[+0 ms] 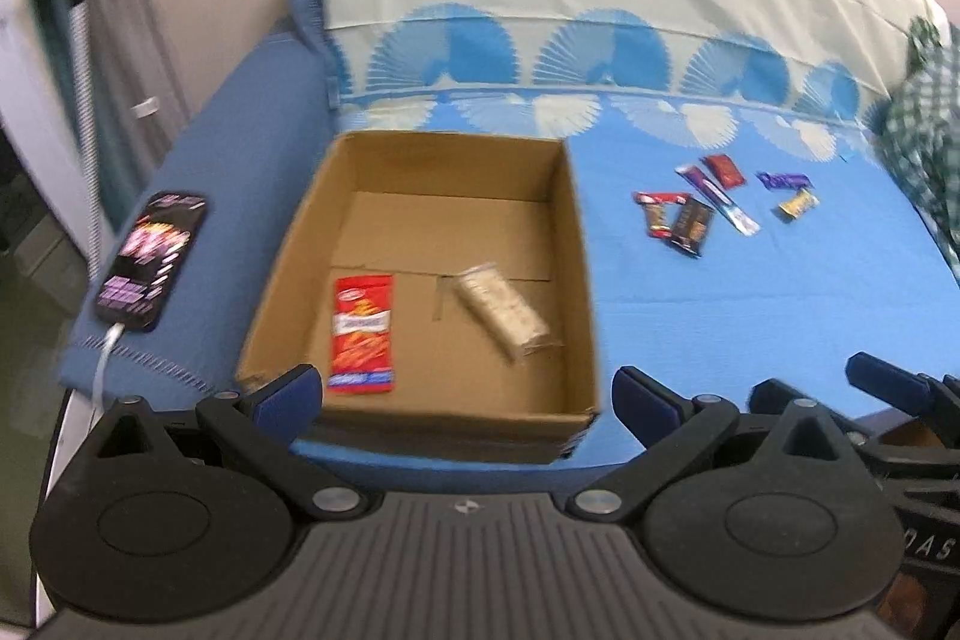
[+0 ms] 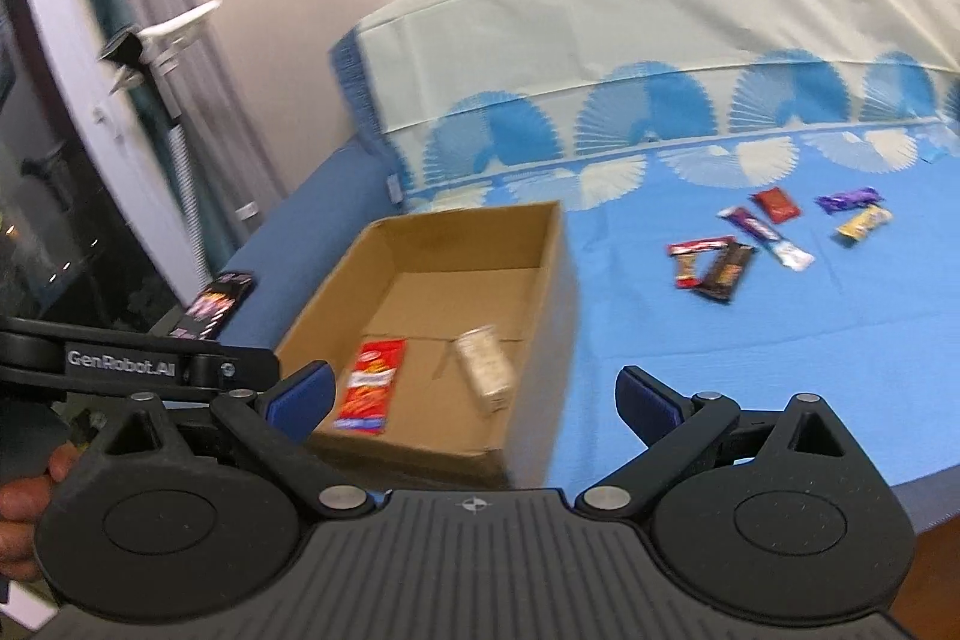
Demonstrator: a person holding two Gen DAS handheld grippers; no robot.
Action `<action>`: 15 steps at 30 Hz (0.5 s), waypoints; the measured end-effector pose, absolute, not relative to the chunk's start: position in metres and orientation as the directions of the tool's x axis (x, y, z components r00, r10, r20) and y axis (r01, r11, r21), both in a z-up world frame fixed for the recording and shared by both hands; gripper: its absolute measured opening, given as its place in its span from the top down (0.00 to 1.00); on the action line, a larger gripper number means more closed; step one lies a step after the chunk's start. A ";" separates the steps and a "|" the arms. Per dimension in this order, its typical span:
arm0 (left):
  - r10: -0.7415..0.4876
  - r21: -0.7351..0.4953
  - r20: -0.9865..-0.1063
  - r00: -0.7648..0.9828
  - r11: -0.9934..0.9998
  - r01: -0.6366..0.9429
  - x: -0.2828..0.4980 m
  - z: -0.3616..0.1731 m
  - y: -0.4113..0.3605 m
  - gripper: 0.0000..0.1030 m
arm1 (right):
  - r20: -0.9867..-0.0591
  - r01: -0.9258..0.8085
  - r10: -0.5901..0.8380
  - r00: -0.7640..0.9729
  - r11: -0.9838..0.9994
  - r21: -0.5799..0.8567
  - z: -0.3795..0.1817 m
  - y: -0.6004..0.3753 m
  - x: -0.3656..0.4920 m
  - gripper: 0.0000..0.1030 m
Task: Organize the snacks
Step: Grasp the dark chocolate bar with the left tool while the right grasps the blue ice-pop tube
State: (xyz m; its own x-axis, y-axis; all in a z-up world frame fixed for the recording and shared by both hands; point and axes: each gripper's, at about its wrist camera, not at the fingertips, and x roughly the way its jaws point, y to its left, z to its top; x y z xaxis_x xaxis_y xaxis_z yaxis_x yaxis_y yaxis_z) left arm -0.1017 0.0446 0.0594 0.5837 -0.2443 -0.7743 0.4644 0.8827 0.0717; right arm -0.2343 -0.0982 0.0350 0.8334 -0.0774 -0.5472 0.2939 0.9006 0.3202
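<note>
The room is plain: a pale pink wall, a curtain off to the side, and a bed (image 1: 720,316) under a blue sheet with white fan patterns, a pillow propped along the back.

Both tongs hang over the near edge of the bed, side by side. The left tongs (image 1: 467,391) stand spread wide with nothing between the blue pads, poised just short of the near wall of the cardboard box (image 1: 576,244) and touching nothing. The right tongs (image 2: 474,394) are likewise released and empty, a little to the right of the box. A hand (image 2: 24,508) shows at the left edge of the right view.

Inside the box lie a red packet (image 1: 362,334) flat on the bottom and a pale wrapped bar (image 1: 503,319) slanted beside it. The other snacks (image 1: 720,205) sit well apart on the sheet to the right, a loose cluster of six or so wrappers, some touching or overlapping.

The risks, as I judge them, lie ahead. The wrappers are thin and slick on soft bedding, so a closing pinch may push one into the sheet or catch cloth with it. Where two bars overlap, the tongs may lift both or flick one away. The box is light and could slide if bumped. A phone (image 1: 153,259) on its cable lies left of the box, near enough to be knocked by a careless swing.
</note>
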 end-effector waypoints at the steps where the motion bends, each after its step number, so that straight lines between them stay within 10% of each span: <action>1: -0.251 0.072 -0.781 0.571 0.873 0.482 -0.098 0.058 0.032 0.00 | -0.550 0.318 -0.098 0.829 0.892 0.320 0.032 -0.111 -0.237 0.03; 15: -0.360 0.013 -0.880 0.311 0.635 0.772 0.022 -0.021 -0.282 0.00 | -0.566 0.827 -0.616 0.549 0.500 0.258 -0.005 -0.501 -0.229 0.03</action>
State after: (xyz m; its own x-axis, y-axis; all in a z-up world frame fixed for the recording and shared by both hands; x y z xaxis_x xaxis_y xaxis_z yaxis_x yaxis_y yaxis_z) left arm 0.0221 -0.2819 -0.0207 0.3110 -0.3595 -0.8798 0.7723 0.6351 0.0135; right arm -0.2291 -0.5010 -0.0052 0.5486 -0.6158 -0.5656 0.8268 0.5000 0.2576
